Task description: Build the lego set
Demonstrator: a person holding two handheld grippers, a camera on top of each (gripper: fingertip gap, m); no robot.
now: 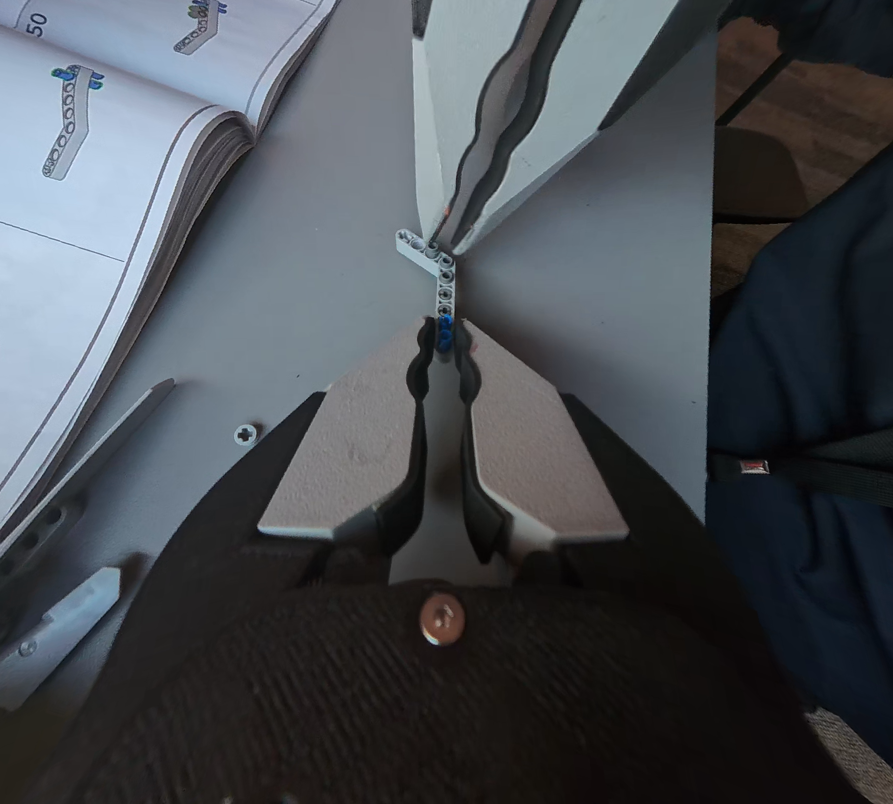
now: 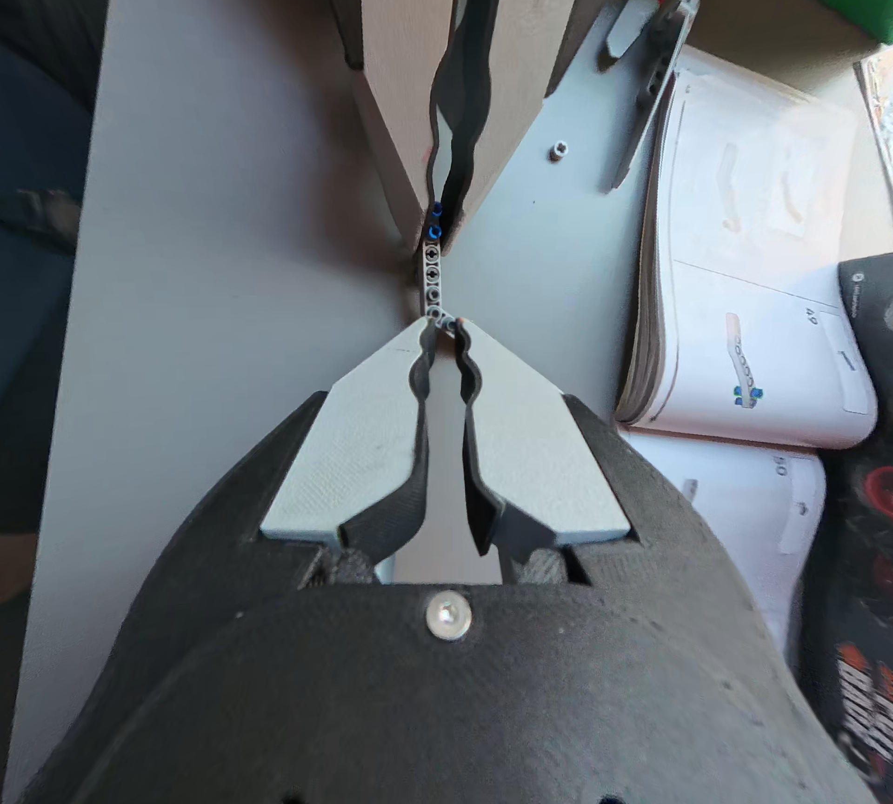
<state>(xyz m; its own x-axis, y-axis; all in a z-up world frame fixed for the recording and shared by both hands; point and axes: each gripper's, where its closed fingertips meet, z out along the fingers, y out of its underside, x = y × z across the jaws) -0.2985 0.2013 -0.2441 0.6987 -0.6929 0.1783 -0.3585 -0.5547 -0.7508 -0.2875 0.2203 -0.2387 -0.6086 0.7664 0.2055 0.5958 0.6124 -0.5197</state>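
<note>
- Left gripper [image 1: 443, 322]: fingers clamped on the end of the bent grey beam [image 1: 444, 285] that carries two blue pins [image 1: 445, 330].
- Right gripper [image 2: 445, 322]: fingertips closed on a small dark pin [image 2: 449, 323] at the beam's [image 2: 431, 278] bend, opposite the left gripper [image 2: 437, 225].
- Beam: held between both grippers, just above the grey table [image 1: 314, 249]; contact with the table cannot be told.
- Open instruction booklet [image 1: 121, 104]: lies on the table beside the grippers.
- Small grey bush [image 1: 247, 434]: lies apart on the table.

A desk-like hobby workspace: plain grey tabletop [image 1: 299, 210], open instruction booklet [image 1: 121, 114], wooden floor [image 1: 792, 95] beside it.
</note>
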